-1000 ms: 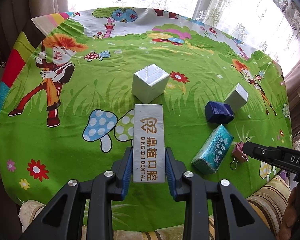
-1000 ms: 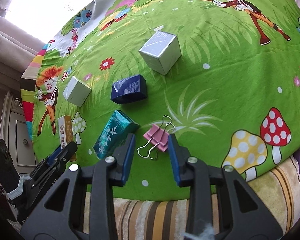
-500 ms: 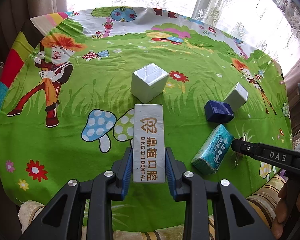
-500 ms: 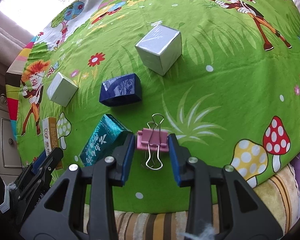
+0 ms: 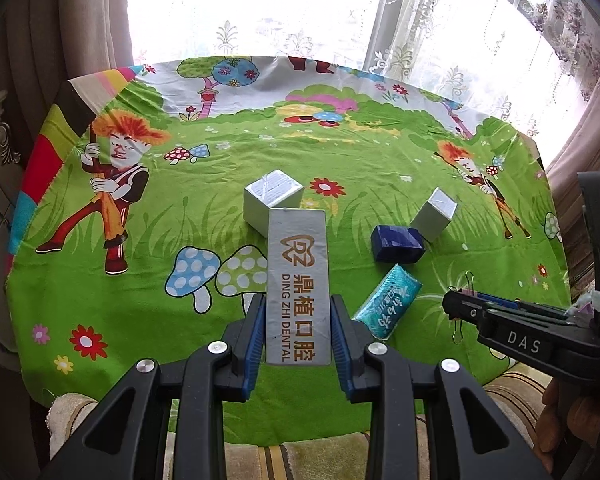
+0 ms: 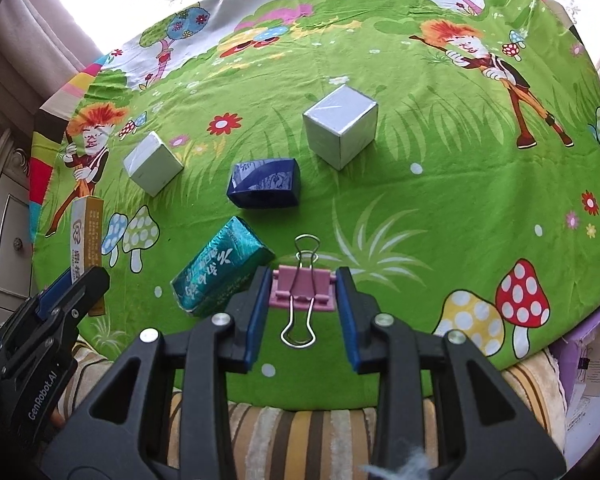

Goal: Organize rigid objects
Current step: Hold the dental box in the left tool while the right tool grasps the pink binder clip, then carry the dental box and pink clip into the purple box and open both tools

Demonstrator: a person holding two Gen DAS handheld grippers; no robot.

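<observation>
My left gripper (image 5: 298,320) is shut on a long grey dental box (image 5: 298,280) with orange print, lifted and tilted up off the green cloth. It also shows in the right wrist view (image 6: 85,240). My right gripper (image 6: 303,292) is shut on a pink binder clip (image 6: 303,290), its wire handles pointing fore and aft. A teal packet (image 6: 220,272) lies just left of the right gripper. A dark blue box (image 6: 265,183) and two silver cubes (image 6: 340,125) (image 6: 153,162) sit farther back.
The cartoon-print green cloth (image 6: 440,184) covers the table. A striped cushion edge (image 6: 300,420) runs along the near side. Curtains and a bright window (image 5: 260,8) stand behind the table. A cabinet (image 6: 4,216) is at the left.
My left gripper has lifted the dental box, raising its far end in front of the silver cube. My right gripper closed on the pink clip and squared it between the fingers.
</observation>
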